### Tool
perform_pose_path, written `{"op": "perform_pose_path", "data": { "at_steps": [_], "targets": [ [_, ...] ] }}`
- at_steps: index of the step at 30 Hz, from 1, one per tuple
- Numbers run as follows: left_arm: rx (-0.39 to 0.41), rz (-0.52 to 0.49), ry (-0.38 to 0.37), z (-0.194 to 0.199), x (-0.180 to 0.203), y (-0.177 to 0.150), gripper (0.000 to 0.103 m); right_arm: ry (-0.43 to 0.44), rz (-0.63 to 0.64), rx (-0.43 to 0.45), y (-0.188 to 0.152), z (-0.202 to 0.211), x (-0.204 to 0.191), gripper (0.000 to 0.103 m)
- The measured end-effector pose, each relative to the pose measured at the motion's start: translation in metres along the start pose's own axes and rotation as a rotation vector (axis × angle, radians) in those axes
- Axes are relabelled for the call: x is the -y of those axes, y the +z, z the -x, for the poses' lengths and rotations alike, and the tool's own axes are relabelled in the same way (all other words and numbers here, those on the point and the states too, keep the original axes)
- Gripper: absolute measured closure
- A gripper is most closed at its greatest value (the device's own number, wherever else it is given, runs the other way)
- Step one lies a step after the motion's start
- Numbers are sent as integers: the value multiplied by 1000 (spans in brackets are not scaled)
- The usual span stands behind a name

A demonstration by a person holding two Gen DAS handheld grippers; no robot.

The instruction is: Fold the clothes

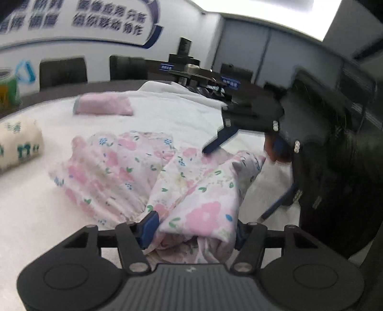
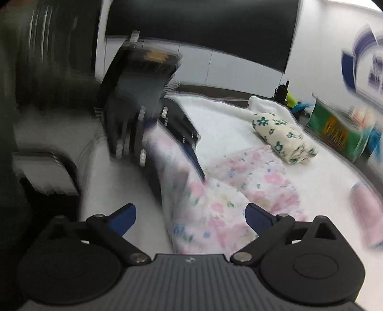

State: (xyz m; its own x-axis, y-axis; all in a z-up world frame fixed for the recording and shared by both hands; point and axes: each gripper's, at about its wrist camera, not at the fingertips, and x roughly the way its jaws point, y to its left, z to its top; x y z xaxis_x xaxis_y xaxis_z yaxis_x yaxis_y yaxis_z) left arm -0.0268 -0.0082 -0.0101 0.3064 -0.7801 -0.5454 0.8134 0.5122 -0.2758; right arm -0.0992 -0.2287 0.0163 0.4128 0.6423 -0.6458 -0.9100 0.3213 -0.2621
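Floral garment (image 1: 196, 205) bunched in the left claw (image 1: 191, 229); right claw (image 2: 190, 219) spread wide; wall lettering (image 1: 107, 16) too blurred to read

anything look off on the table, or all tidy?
Only the pink floral garment: it lies bunched and half-folded mid-table, one end between the left gripper fingers. The cream floral bundle and pink folded piece sit neat. No spills or damage visible.

The floral garment (image 1: 201, 203) bunches over the left tool's (image 1: 194, 229) right finger, hiding it. The green box (image 1: 7, 91) is cut off at the edge. Wall lettering (image 1: 107, 19) is blurred unreadable.
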Motion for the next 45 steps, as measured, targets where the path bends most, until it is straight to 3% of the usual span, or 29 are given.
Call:
{"op": "perform_pose_path", "data": {
  "at_steps": [2,3,5,6,8,11,16,18,20,22,23,25,26,27,28,30,31,33,34,35,36,37,39,41,43,45],
  "targets": [
    [0,42,-29,2,-8,1,44,-28,48,-22,-2,-11,-3,6],
    [3,55,-41,6,-8,1,44,-42,70,-29,-3,-16,-4,13],
    [14,88,-55,9,-14,2,44,-15,35,-34,0,-23,7,37],
    [19,86,-53,8,-15,2,43,6,-2,-38,1,-25,15,58],
    [30,62,-39,8,-13,1,36,49,-76,-47,1,-30,30,62],
    [37,-28,5,8,1,-2,32,122,-170,-30,1,-28,41,78],
    [0,-134,-71,22,40,-19,32,336,-256,-15,3,-12,34,81],
    [8,-175,-110,29,57,-29,31,487,-340,8,-1,-5,34,82],
    [47,-228,-94,34,70,-39,24,592,-446,29,-8,-4,40,82],
    [77,-256,-30,31,78,-47,24,645,-539,29,-16,-6,45,81],
    [68,-210,9,26,75,-46,28,652,-567,25,-18,-8,47,81],
    [58,-67,48,19,61,-43,65,663,-620,22,-22,-13,53,81],
    [63,27,42,18,50,-42,67,657,-652,31,-23,-14,57,79],
    [67,122,36,17,38,-40,71,632,-683,47,-24,-12,58,70],
    [83,183,33,18,32,-41,75,592,-725,72,-26,-9,62,52],
    [120,296,29,21,21,-42,78,517,-810,161,-33,1,69,32],
    [138,352,27,23,15,-42,79,484,-848,208,-38,6,71,31],
    [144,452,-1,23,7,-44,79,418,-903,287,-46,11,67,32],
    [137,492,-2,21,2,-43,78,386,-918,306,-47,12,63,37],
    [138,520,10,20,-1,-43,76,325,-936,294,-45,11,57,44],
    [139,534,16,20,-2,-42,75,253,-957,274,-42,9,51,63],
    [140,546,21,20,-3,-40,72,201,-973,256,-40,6,46,71],
    [141,540,33,22,-2,-37,66,109,-1001,247,-35,4,37,72],
    [140,503,49,32,8,-38,46,40,-1010,240,-30,3,31,71],
    [162,426,105,47,22,-43,23,-30,-971,227,-24,4,26,65],
    [183,364,173,62,35,-50,16,-137,-903,234,-16,15,16,60]
  ]
}}
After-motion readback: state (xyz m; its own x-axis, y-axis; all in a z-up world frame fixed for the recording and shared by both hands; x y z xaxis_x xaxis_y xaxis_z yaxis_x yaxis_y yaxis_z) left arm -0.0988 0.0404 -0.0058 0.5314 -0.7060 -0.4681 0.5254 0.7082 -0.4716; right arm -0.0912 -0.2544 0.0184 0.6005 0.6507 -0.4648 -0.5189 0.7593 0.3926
